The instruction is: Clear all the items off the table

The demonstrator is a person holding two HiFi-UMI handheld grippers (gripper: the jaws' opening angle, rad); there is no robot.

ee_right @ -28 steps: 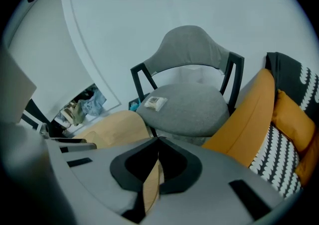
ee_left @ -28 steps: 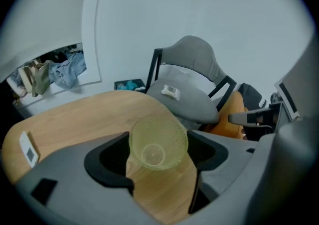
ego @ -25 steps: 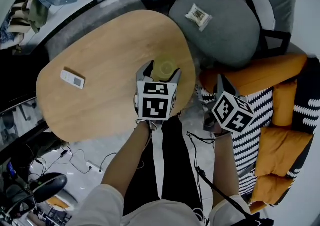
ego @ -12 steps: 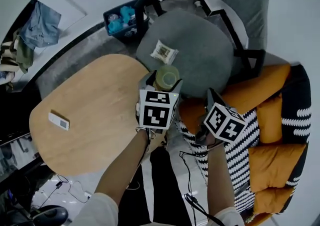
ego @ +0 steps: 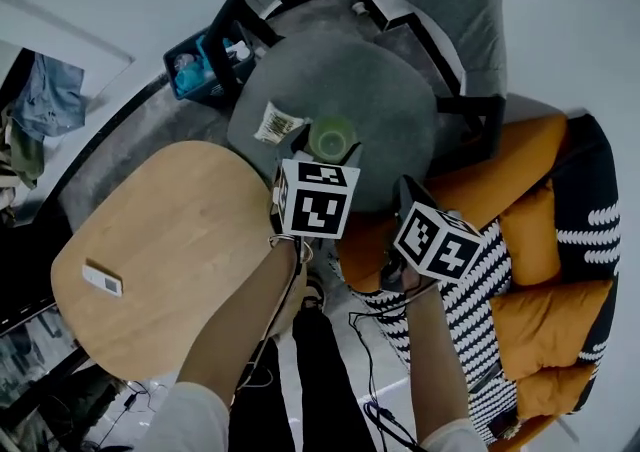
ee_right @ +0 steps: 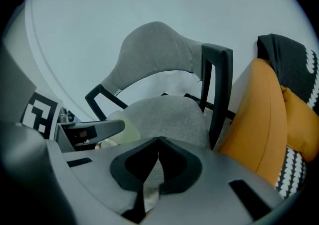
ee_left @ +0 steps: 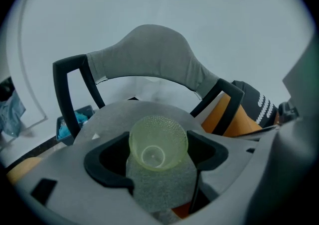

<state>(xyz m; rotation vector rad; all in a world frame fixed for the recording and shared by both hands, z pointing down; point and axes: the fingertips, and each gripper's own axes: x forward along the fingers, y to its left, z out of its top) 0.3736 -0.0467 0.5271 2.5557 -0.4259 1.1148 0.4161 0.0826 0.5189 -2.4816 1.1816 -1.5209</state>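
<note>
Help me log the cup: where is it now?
In the head view, the green cup is held in the left gripper's jaws over the grey chair seat, just right of the packet lying there.

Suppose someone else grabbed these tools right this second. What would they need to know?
Left hand-held gripper: shut on the green cup, held over the grey chair seat.
Right hand-held gripper: shut, empty.
Done: a packet lies on the chair seat; the cup is off the table.
Left: set the cup down, probably on the seat, then fetch the white remote from the table.
</note>
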